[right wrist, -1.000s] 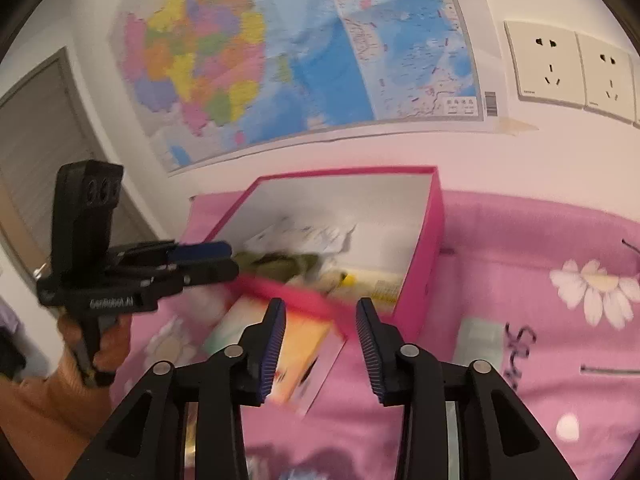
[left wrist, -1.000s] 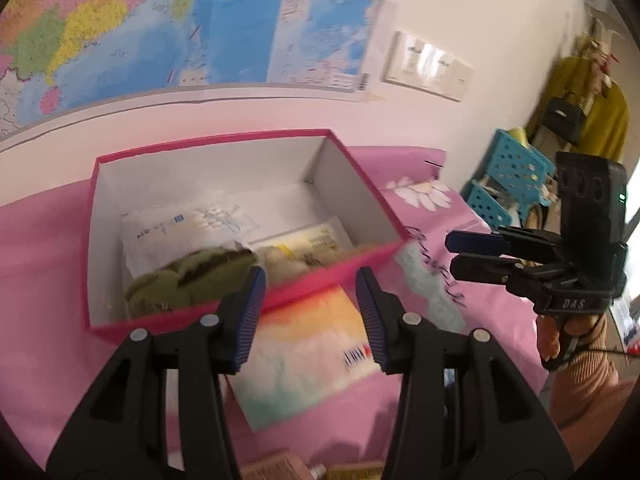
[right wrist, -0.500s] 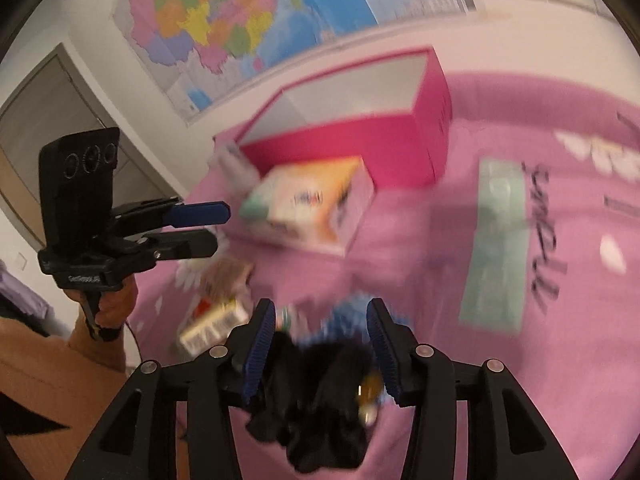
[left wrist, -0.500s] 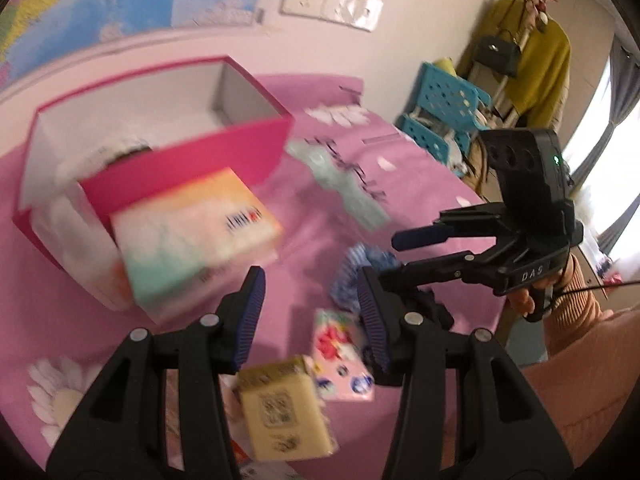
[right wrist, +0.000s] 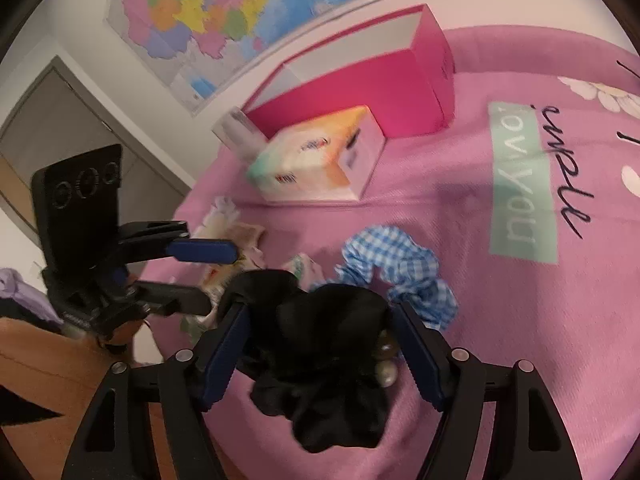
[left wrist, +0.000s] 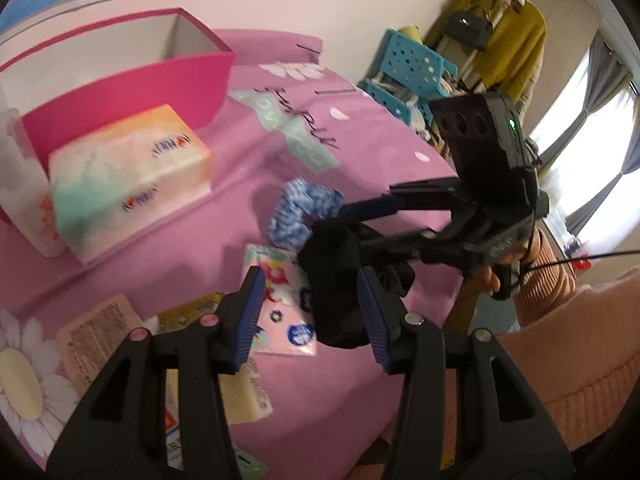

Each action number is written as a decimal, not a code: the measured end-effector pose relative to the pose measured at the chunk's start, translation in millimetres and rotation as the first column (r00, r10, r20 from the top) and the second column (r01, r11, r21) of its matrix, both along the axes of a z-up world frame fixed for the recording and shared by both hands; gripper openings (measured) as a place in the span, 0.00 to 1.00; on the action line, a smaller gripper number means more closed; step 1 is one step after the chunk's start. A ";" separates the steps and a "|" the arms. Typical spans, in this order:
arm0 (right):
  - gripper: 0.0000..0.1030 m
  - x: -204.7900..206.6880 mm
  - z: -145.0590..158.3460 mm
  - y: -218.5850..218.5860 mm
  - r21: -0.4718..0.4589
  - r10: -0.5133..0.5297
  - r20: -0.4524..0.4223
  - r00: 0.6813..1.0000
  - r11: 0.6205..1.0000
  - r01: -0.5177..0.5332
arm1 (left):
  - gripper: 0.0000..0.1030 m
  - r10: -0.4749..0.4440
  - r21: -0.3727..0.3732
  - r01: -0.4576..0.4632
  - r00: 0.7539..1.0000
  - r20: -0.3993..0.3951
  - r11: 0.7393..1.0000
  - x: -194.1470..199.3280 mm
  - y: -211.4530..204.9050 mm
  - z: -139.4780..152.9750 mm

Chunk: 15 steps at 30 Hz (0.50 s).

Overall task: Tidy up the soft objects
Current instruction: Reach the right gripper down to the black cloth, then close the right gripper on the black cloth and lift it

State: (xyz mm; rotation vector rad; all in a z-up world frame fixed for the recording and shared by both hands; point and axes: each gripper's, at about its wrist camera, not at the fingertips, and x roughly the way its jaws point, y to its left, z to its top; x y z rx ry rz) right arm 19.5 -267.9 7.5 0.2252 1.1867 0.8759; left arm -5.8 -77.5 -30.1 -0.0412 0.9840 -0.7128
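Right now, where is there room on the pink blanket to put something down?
Bare blanket lies between the pink box, the mint patch and the blue scrunchie. Crowded: packets and the black scrunchie between the right gripper's fingers.

Your black scrunchie [right wrist: 324, 364] sits crumpled on the pink bedspread [right wrist: 500, 320] — the blue gingham scrunchie [right wrist: 400, 264] lies just beside it.

Pink open-topped cardboard box [left wrist: 132, 76]: contents hidden behind its near wall in both views; its left end is cut off at the left edge of the left wrist frame. Black fabric scrunchie [right wrist: 324, 356]: motion-blurred, and it hides part of the flat printed packet [left wrist: 280, 304] at lower centre. Packet lettering is too blurred to read. Paper packets at lower left are hidden by the left gripper [left wrist: 312, 316].
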 end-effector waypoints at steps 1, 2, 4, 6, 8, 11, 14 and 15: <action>0.59 -1.0 -0.9 -0.9 -0.006 0.000 0.000 1.000 1.000 0.000 | 0.48 -0.010 0.002 0.010 1.000 -0.007 1.000 -1.2 -2.7 -1.9; 0.45 -1.6 -2.1 -1.4 -0.011 0.000 -0.002 1.000 1.000 0.000 | 0.49 -0.017 0.002 0.017 1.000 -0.012 1.000 -1.9 -3.9 -3.5; 0.27 -2.6 -2.9 -3.3 0.005 0.003 -0.010 1.000 1.000 -0.003 | 0.49 -0.036 0.004 0.036 0.999 -0.020 0.999 -3.9 -7.8 -5.9; 0.18 -5.2 -1.3 -2.6 -0.007 0.004 0.005 1.000 1.000 -0.004 | 0.49 -0.053 0.011 0.054 0.998 -0.023 0.999 -6.4 -11.6 -7.7; 0.13 -7.4 0.7 -4.3 0.003 0.000 0.010 1.000 1.000 0.000 | 0.49 -0.069 0.016 0.070 0.997 -0.027 0.997 -7.4 -15.9 -9.9; 0.11 -9.2 8.9 -6.8 0.018 -0.014 0.029 0.999 1.000 0.014 | 0.49 -0.074 0.022 0.074 0.997 -0.029 0.997 -6.3 -20.4 -12.8; 0.11 -9.6 17.5 -7.7 0.032 -0.021 0.046 0.999 0.999 0.019 | 0.49 -0.072 0.014 0.072 0.997 -0.028 0.997 -3.4 -23.3 -14.1; 0.10 -9.9 20.9 -7.5 0.043 -0.020 0.051 0.999 0.999 0.018 | 0.49 -0.066 0.010 0.066 0.998 -0.023 0.998 -2.3 -23.7 -14.3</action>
